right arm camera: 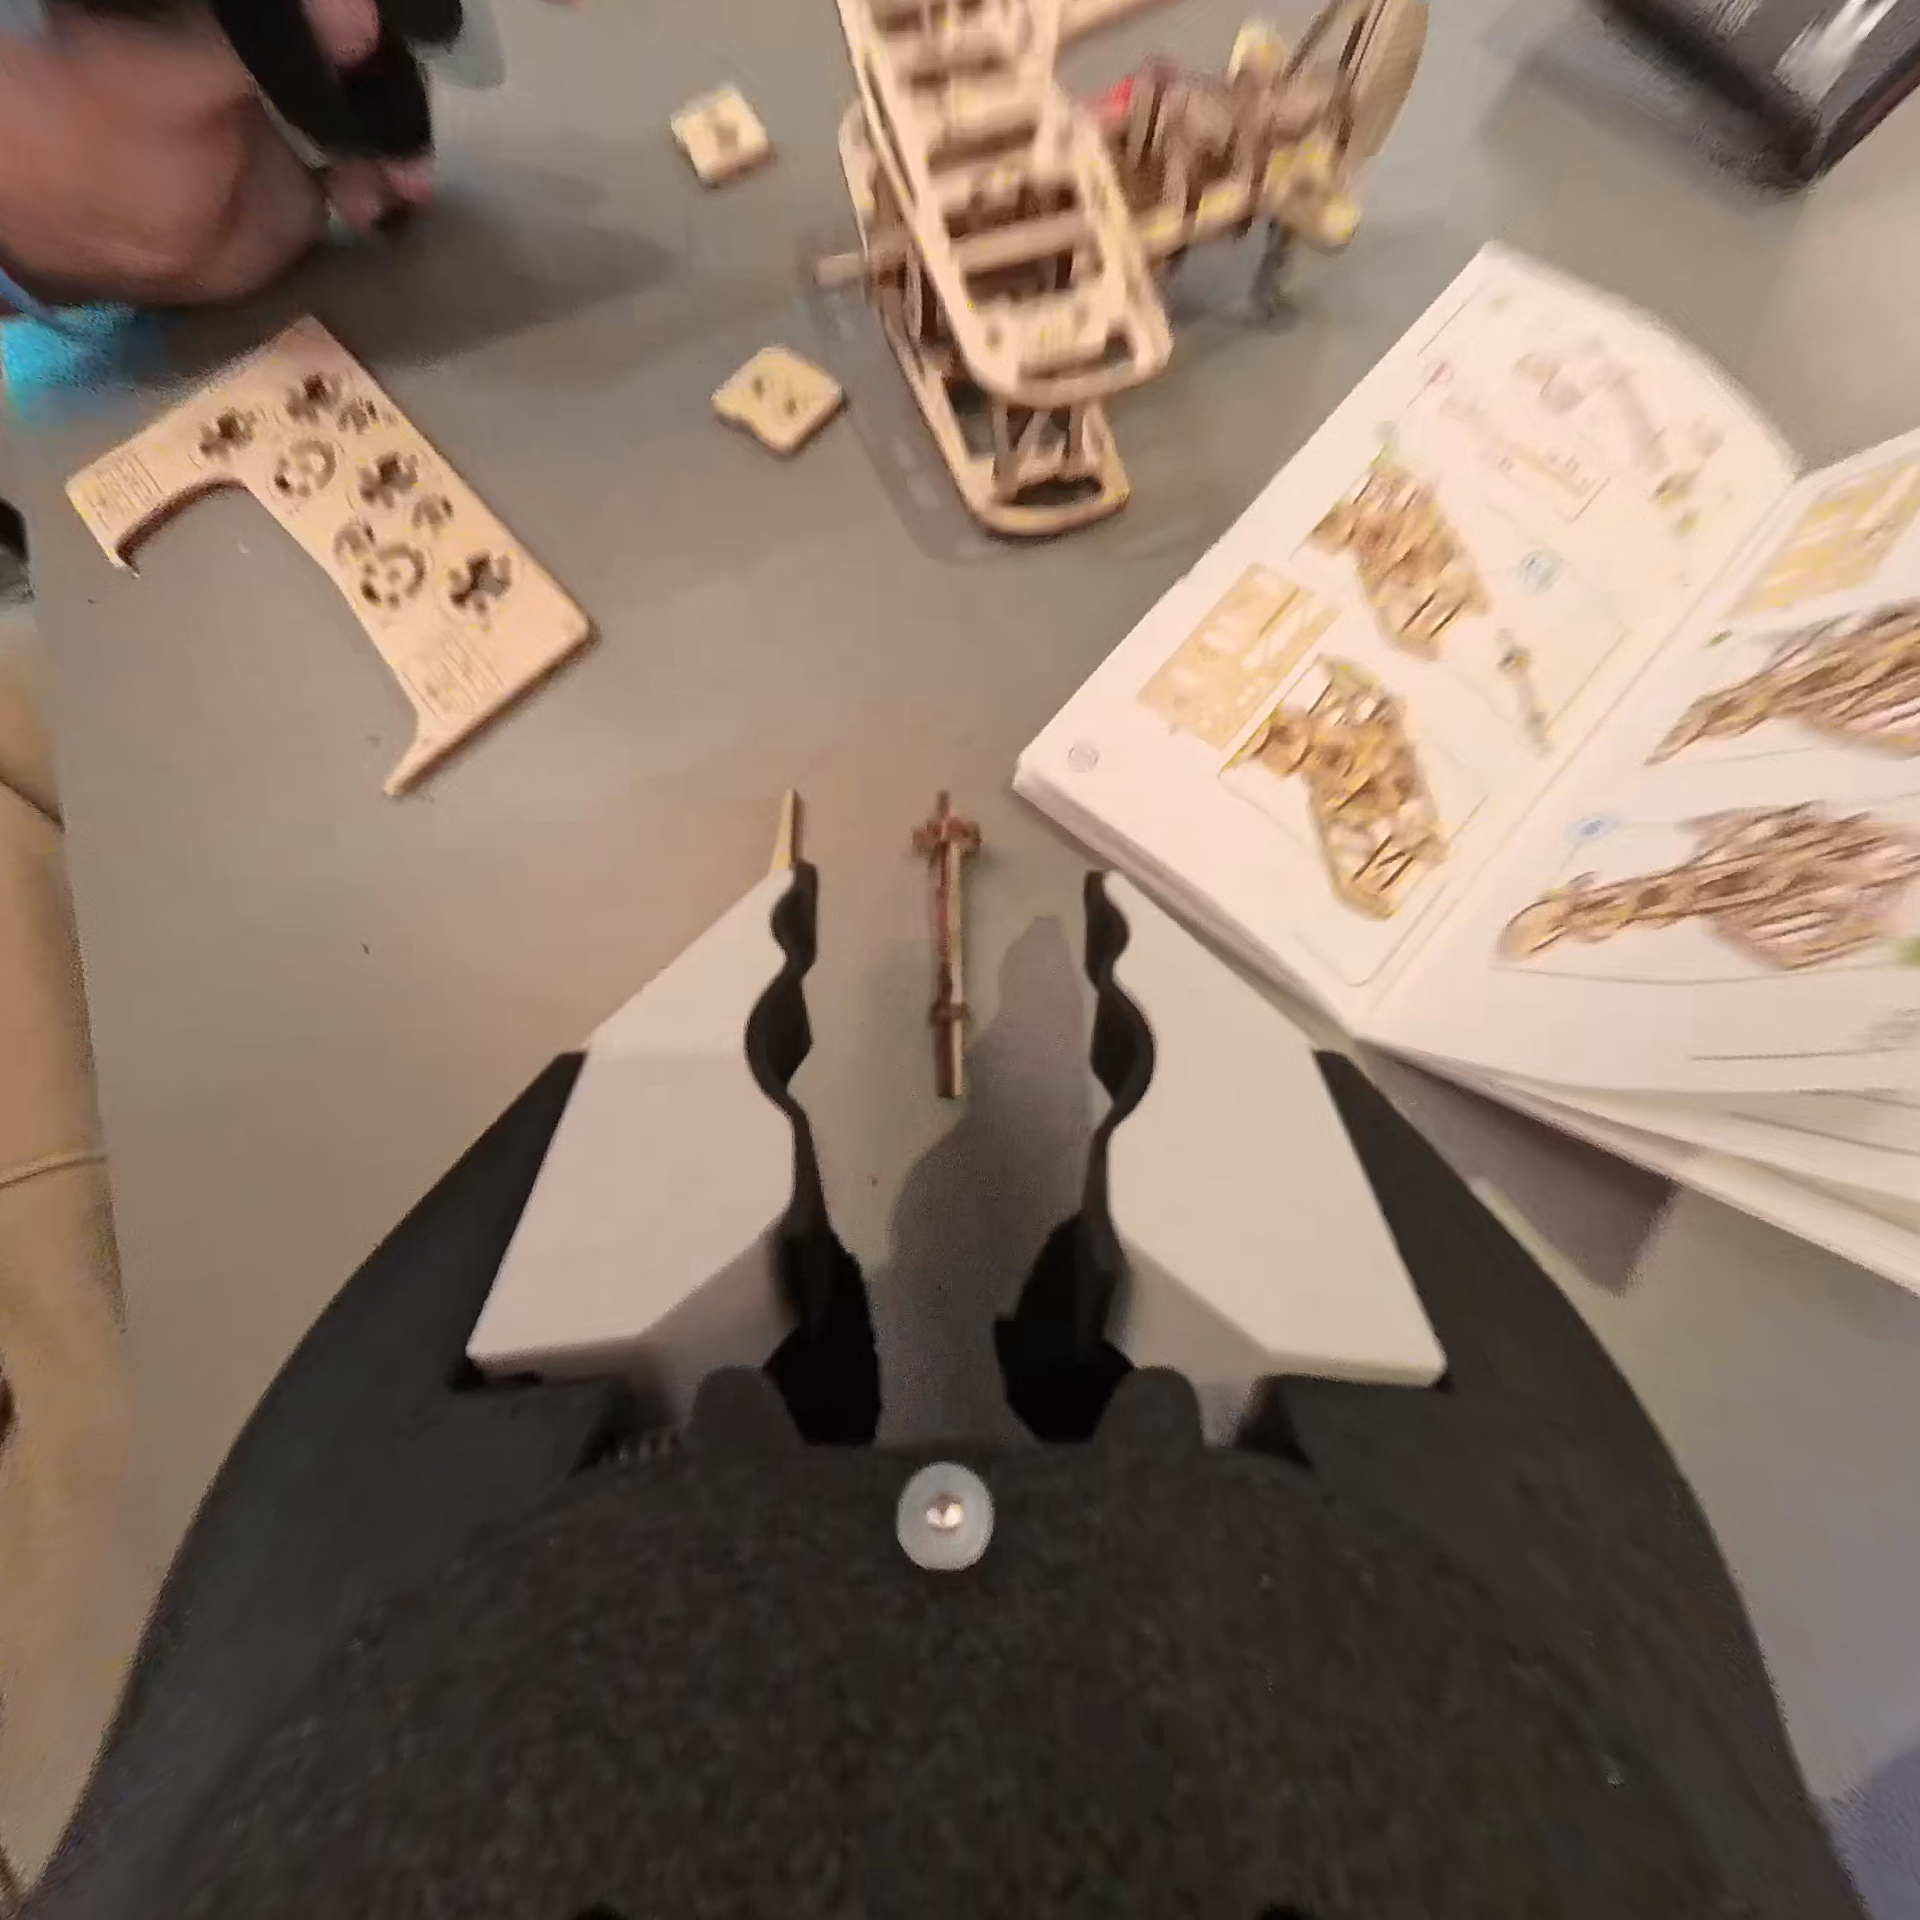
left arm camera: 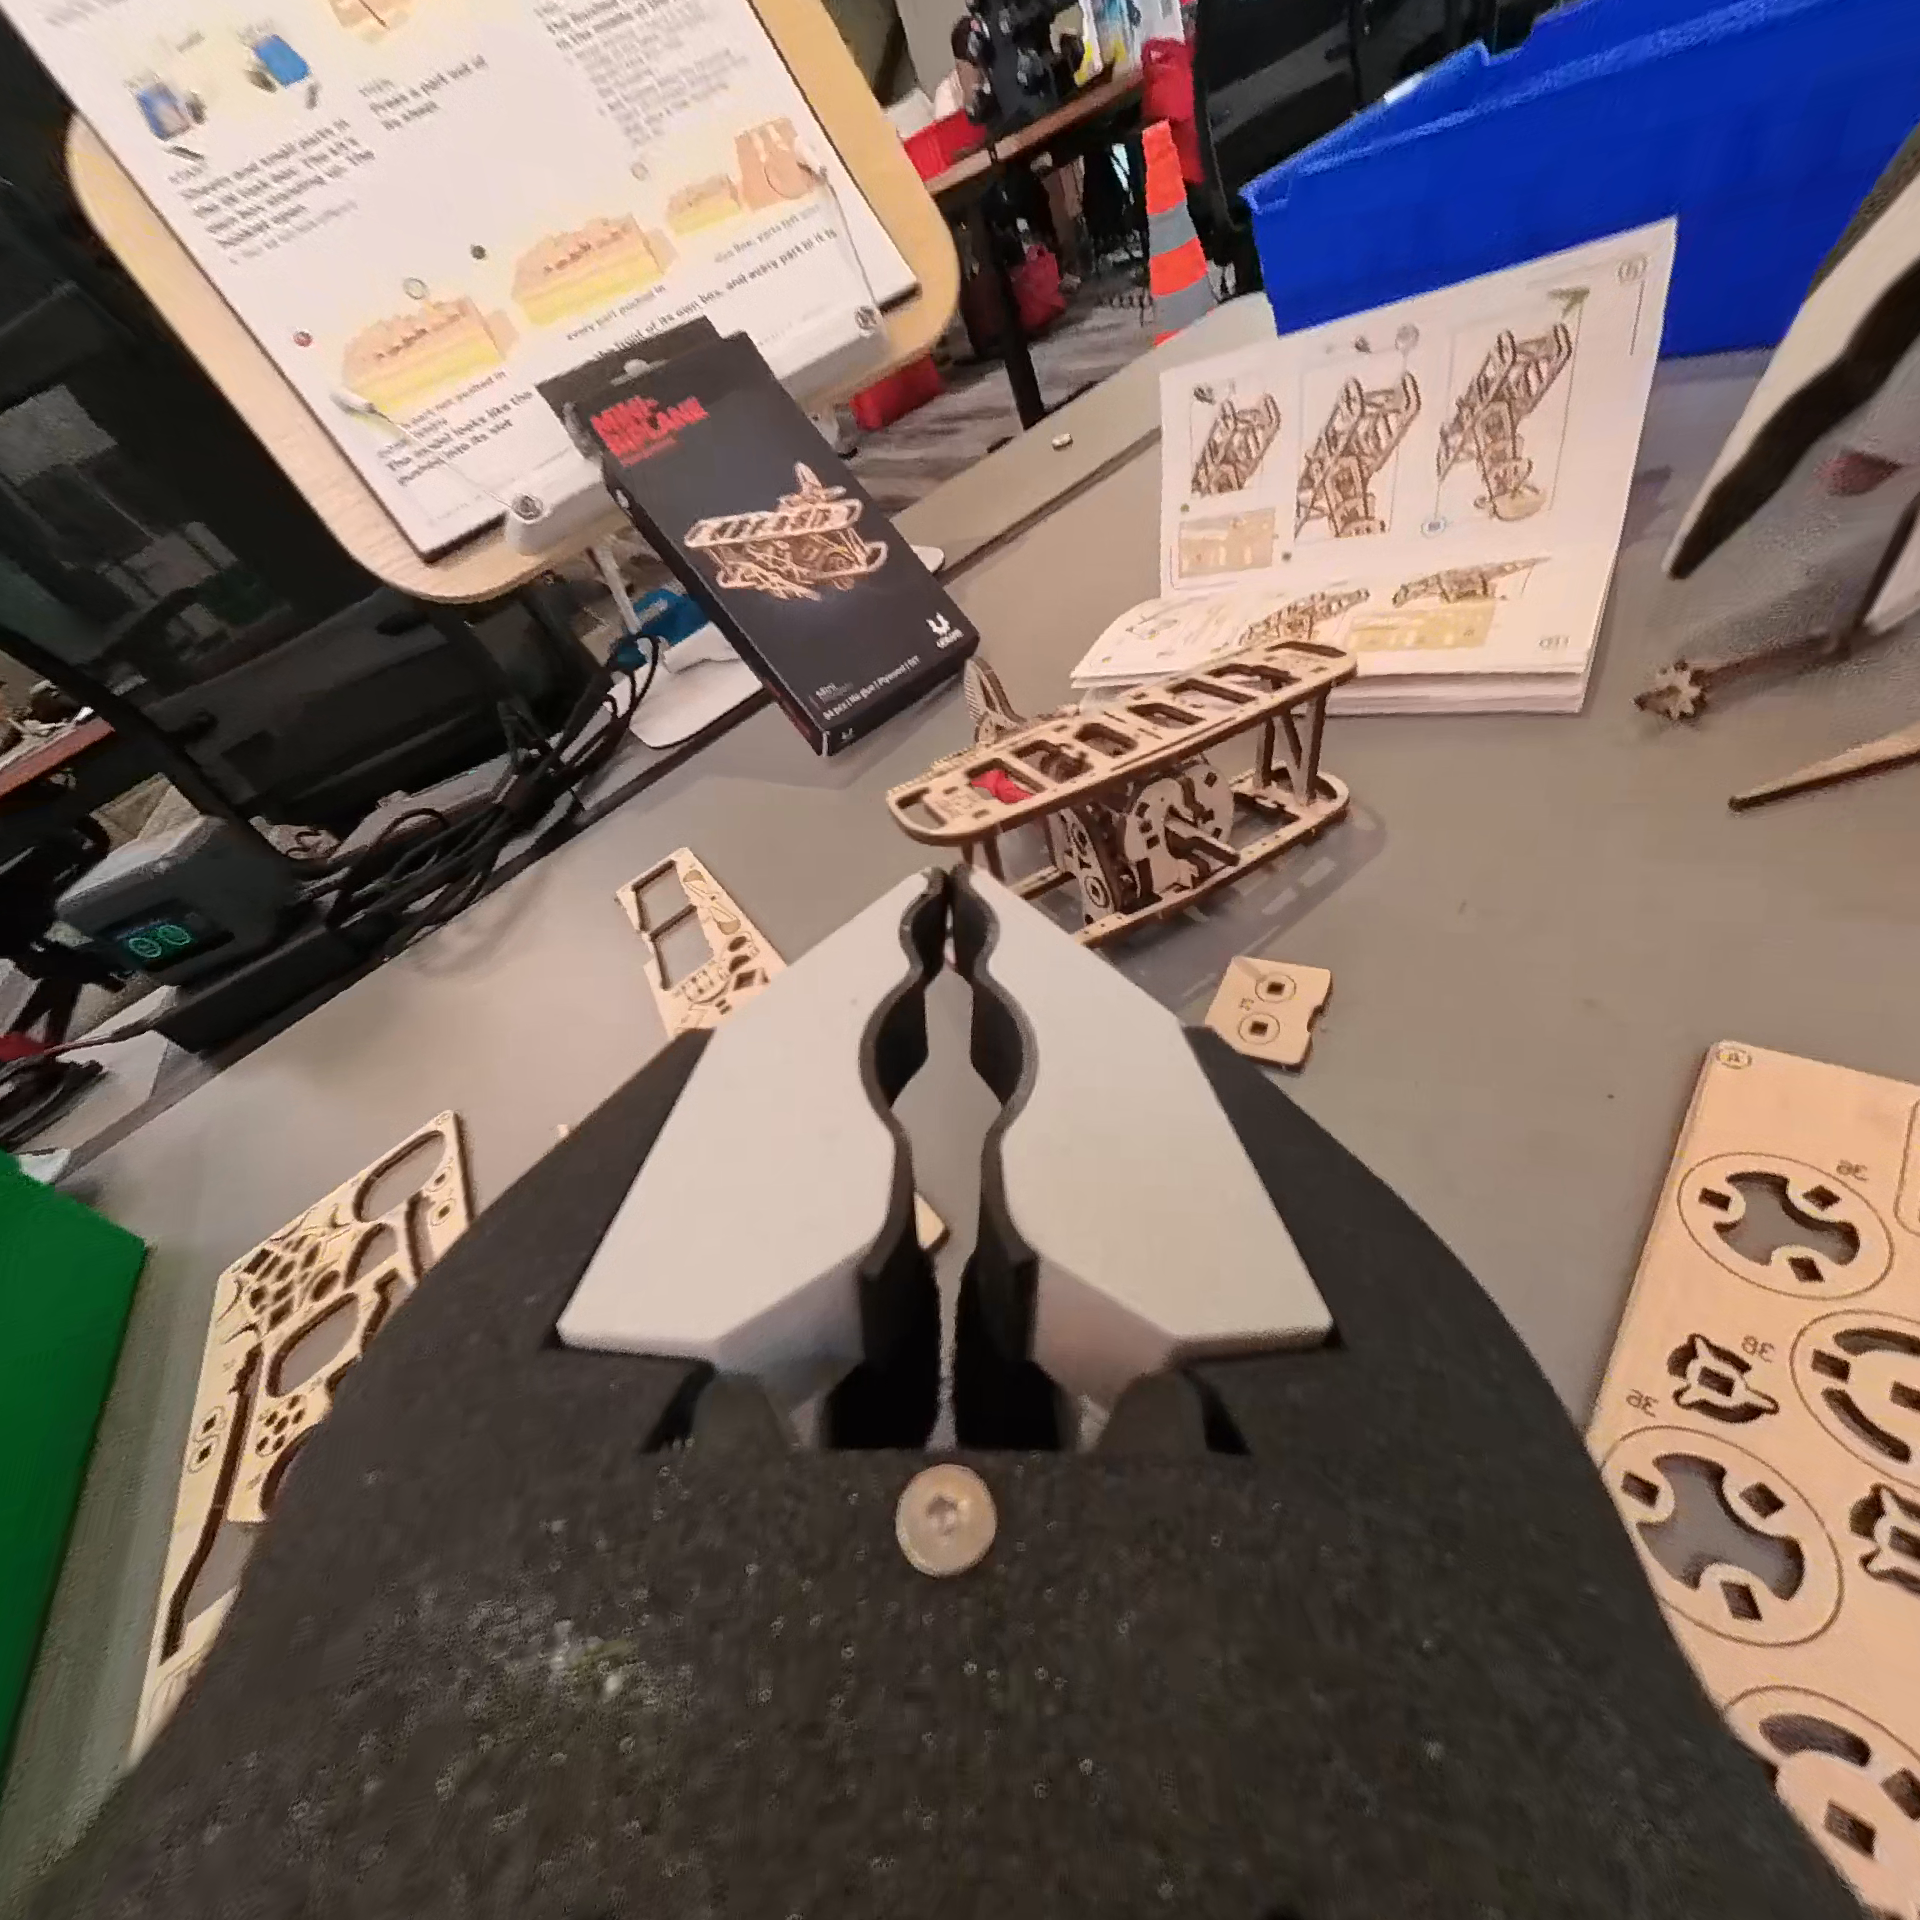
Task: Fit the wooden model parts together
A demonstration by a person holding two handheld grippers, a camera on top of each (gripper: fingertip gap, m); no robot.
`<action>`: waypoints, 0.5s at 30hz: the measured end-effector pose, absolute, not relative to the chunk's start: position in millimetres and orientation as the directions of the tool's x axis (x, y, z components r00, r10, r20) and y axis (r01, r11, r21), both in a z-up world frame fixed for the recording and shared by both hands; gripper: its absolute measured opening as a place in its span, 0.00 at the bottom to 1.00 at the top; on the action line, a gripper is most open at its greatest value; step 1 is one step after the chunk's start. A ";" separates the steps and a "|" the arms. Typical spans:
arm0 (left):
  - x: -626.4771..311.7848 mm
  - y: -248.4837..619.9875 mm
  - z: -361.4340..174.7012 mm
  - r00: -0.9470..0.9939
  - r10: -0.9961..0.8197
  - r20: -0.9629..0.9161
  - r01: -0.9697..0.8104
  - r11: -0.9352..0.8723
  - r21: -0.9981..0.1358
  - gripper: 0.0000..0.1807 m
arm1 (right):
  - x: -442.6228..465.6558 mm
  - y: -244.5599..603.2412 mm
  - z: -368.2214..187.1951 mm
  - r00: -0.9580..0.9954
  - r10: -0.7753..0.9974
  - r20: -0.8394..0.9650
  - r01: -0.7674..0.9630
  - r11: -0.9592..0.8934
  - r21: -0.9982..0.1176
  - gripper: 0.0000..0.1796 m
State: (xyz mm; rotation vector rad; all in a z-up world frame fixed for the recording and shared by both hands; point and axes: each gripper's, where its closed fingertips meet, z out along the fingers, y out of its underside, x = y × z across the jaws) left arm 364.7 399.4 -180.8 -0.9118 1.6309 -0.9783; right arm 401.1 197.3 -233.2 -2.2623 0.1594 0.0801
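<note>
The left gripper point(left arm camera: 951, 883) has its jaws pressed together at the tips, with nothing visible between them. The right gripper point(right arm camera: 945, 883) has its jaws spread apart, empty, low over the grey table point(right arm camera: 644, 935). Between its fingers lies 1 dark wooden axle point(right arm camera: 948, 956), flat on the table. 1 thin pale stick point(right arm camera: 792, 829) pokes out beside the tip of one finger.

Farther out stands 1 part-built wooden biplane point(left arm camera: 1132, 790), resting on the table just beyond the left gripper. 2 small square offcuts point(right arm camera: 777, 412) lie near it. 3 punched plywood sheets point(left arm camera: 1766, 1403) lie flat around the left gripper, 2 to one side and 1 to the other. 1 open instruction booklet point(left arm camera: 1403, 499) lies behind the biplane, touching a blue bin point(left arm camera: 1558, 187). 1 black model box point(left arm camera: 769, 540) stands tilted beside it.

Behind the table, 1 board with printed sheets point(left arm camera: 468, 208) leans upright, black cables point(left arm camera: 468, 810) trail off the edge, and 1 orange cone point(left arm camera: 1174, 229) stands on the floor. 1 blurred hand point(right arm camera: 177, 177) shows in the right wrist view.
</note>
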 end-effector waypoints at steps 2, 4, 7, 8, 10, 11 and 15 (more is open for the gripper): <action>363.1 399.6 -174.0 -0.220 -0.911 -0.349 -0.075 0.372 -0.925 0.00 | 423.1 200.5 -201.7 0.985 -0.169 -0.028 -0.116 -0.536 -0.836 0.30; 364.0 398.4 -174.0 -0.218 -0.906 -0.364 -0.073 0.387 -0.919 0.00 | 459.2 199.1 -184.4 0.948 -0.311 0.068 -0.100 -0.494 -0.864 0.29; 364.9 397.6 -178.0 -0.213 -0.893 -0.396 -0.088 0.421 -0.903 0.00 | 502.4 194.5 -201.3 0.851 -0.490 0.188 -0.149 -0.570 -0.808 0.31; 363.8 396.6 -177.6 -0.216 -0.892 -0.396 -0.084 0.421 -0.903 0.00 | 505.8 197.4 -210.5 0.846 -0.497 0.193 -0.165 -0.588 -0.792 0.35; 362.0 396.6 -179.2 -0.222 -0.893 -0.392 -0.091 0.420 -0.903 0.00 | 508.6 199.1 -234.8 0.846 -0.494 0.202 -0.204 -0.649 -0.733 0.42; 360.8 397.3 -181.2 -0.227 -0.894 -0.387 -0.104 0.417 -0.903 0.00 | 507.3 200.2 -246.4 0.852 -0.487 0.192 -0.223 -0.669 -0.709 0.46; 350.2 403.4 -190.4 -0.241 -0.871 -0.428 -0.170 0.472 -0.865 0.00 | 509.7 200.9 -258.1 0.846 -0.525 0.094 -0.288 -0.597 -0.749 0.51</action>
